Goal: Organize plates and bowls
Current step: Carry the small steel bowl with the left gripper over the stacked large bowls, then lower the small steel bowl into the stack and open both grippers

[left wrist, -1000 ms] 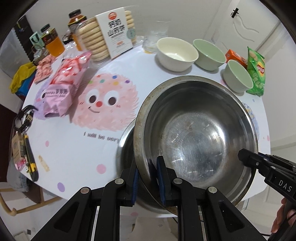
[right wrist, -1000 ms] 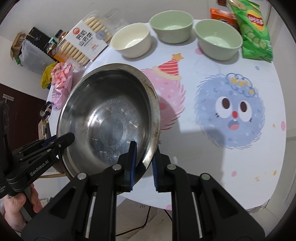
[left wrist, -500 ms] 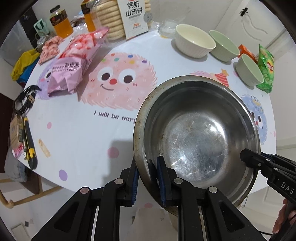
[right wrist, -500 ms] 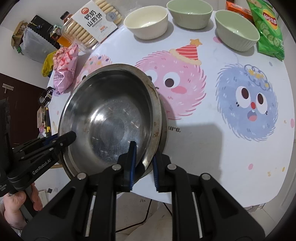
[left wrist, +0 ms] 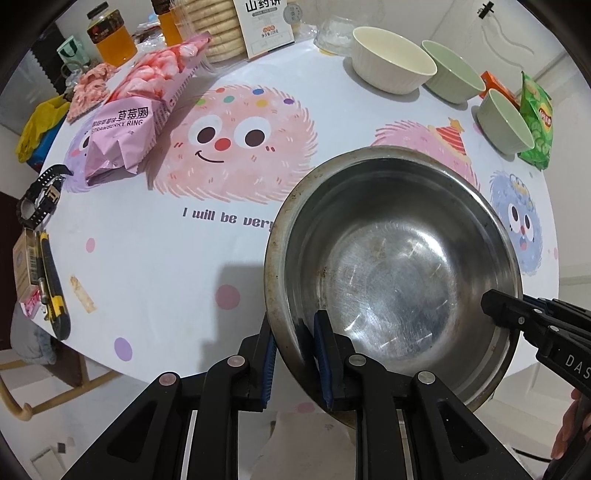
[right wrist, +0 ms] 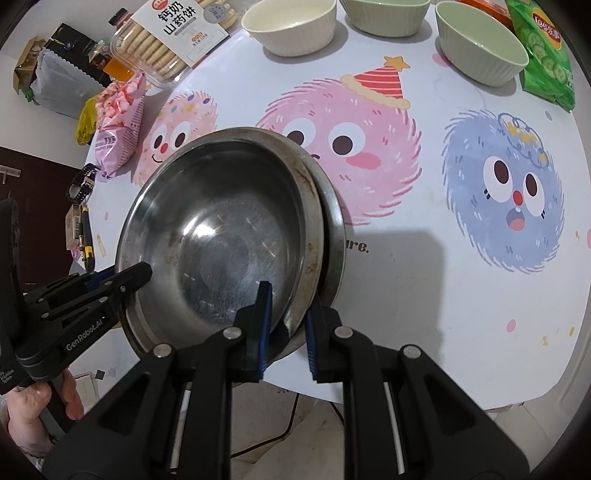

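A large steel bowl point(left wrist: 391, 266) hangs tilted over the table's near edge, held from both sides. My left gripper point(left wrist: 293, 332) is shut on its left rim. On the opposite rim my right gripper point(right wrist: 287, 314) is shut as well, and it reaches in from the right in the left wrist view point(left wrist: 496, 302). A second steel rim point(right wrist: 334, 221) shows just behind the bowl on its right side. A cream bowl point(left wrist: 391, 70) and two pale green bowls point(left wrist: 454, 77) point(left wrist: 506, 125) stand at the far edge of the table. I cannot tell if the steel bowl touches the table.
The round table point(left wrist: 155, 266) has a cartoon-monster cover. A pink snack bag point(left wrist: 136, 118), a biscuit box point(left wrist: 258, 26) and juice bottles point(left wrist: 110, 37) crowd the far left. A green crisp bag point(left wrist: 535, 122) lies far right. A watch point(left wrist: 38, 195) and a utility knife point(left wrist: 51, 284) lie at the left edge.
Both grippers have come down and in over the table with the steel bowl. More of the tabletop now shows beyond it. Both grips look unchanged.
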{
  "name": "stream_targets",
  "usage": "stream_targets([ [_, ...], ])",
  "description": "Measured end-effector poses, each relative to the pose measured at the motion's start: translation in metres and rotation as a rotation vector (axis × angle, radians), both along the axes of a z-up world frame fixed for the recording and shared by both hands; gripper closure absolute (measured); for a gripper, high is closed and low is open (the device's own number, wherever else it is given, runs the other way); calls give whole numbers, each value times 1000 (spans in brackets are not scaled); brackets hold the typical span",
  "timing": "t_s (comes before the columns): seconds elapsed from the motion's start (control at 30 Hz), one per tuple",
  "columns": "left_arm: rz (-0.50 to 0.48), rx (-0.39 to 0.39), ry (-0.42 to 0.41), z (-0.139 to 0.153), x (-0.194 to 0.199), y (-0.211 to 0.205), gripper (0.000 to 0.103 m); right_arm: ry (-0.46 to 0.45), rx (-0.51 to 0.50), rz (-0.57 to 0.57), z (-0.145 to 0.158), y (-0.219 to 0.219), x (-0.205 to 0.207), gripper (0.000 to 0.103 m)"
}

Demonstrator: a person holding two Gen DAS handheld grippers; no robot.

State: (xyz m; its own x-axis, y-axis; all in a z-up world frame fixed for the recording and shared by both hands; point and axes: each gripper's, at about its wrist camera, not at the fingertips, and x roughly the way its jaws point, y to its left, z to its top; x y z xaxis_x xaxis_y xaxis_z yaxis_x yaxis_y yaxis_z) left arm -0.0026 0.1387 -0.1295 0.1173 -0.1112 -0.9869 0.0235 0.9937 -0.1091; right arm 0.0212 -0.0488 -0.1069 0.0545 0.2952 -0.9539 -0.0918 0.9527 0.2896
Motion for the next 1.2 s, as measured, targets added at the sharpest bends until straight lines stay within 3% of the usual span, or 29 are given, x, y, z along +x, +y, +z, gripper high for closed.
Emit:
stream_targets([
  [0.4, -19, -3, 13, -7, 4, -3, 80, 11, -28, 2, -4, 5, 2, 83],
  [0.77, 13, 2, 1, -7, 0, 8, 56, 3, -62, 23, -2, 8, -1, 80],
  [0.87, 21, -5, 1, -7, -2, 11, 53, -1, -74, 33, 0, 10, -2, 73],
  [0.93, 23, -7, 2, -6, -3, 12, 51, -3, -81, 39, 1, 11, -3, 62],
  [1.1, 35, -2, -19, 1, -4, 15, 49, -1, -91, 40, 4, 10, -2, 52],
  [1.2, 51, -4, -29, 5, -4, 19, 46, -10, -98, 47, 6, 11, -2, 52],
])
